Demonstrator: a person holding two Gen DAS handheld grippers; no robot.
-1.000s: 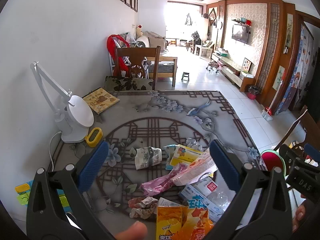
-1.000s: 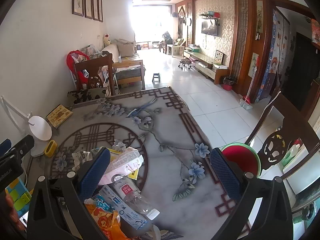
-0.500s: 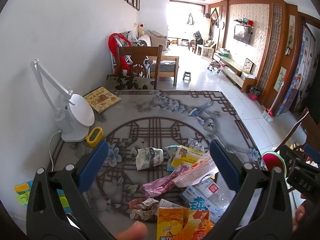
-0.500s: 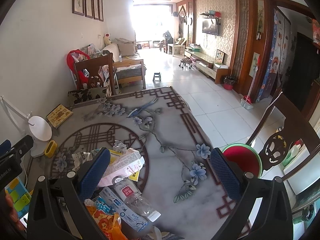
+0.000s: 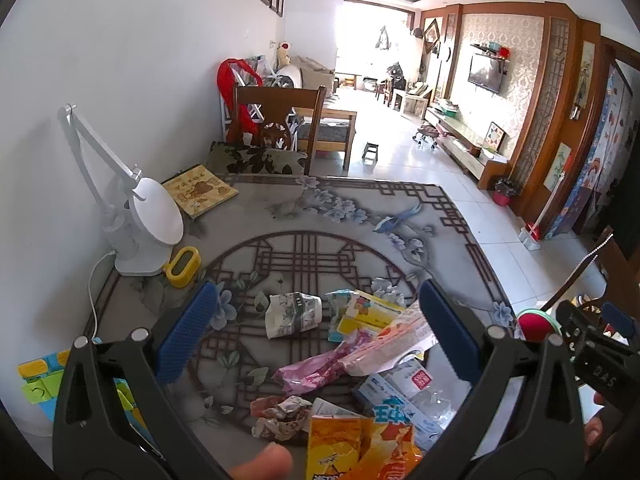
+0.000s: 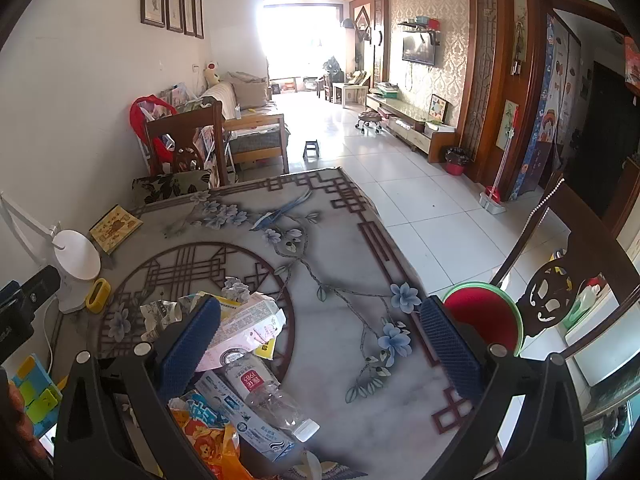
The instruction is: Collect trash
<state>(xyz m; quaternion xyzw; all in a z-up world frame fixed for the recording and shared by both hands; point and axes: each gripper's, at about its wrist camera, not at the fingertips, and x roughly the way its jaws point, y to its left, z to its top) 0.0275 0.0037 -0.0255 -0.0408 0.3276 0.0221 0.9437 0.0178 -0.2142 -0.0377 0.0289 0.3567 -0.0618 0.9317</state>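
A pile of trash lies on the patterned table (image 5: 320,216) near its front edge: a crumpled grey wrapper (image 5: 293,314), a yellow carton (image 5: 366,314), a pink wrapper (image 5: 320,370), a pink-white bag (image 5: 390,346), an orange snack bag (image 5: 356,448), a crumpled paper ball (image 5: 280,416) and a clear plastic bottle (image 6: 266,394). My left gripper (image 5: 320,336) is open, held above the pile. My right gripper (image 6: 320,344) is open over the table right of the pile (image 6: 240,324). A red bin with a green rim (image 6: 484,318) stands beside the table's right edge.
A white desk lamp (image 5: 136,216), a yellow tape holder (image 5: 183,266) and a yellow book (image 5: 199,194) sit at the table's left and back. Colourful blocks (image 5: 38,384) lie at the near left. Wooden chairs stand at the far end (image 5: 276,124) and right (image 6: 560,280).
Both grippers have drifted slightly; the views shifted a little. Both stay open and the trash has not moved.
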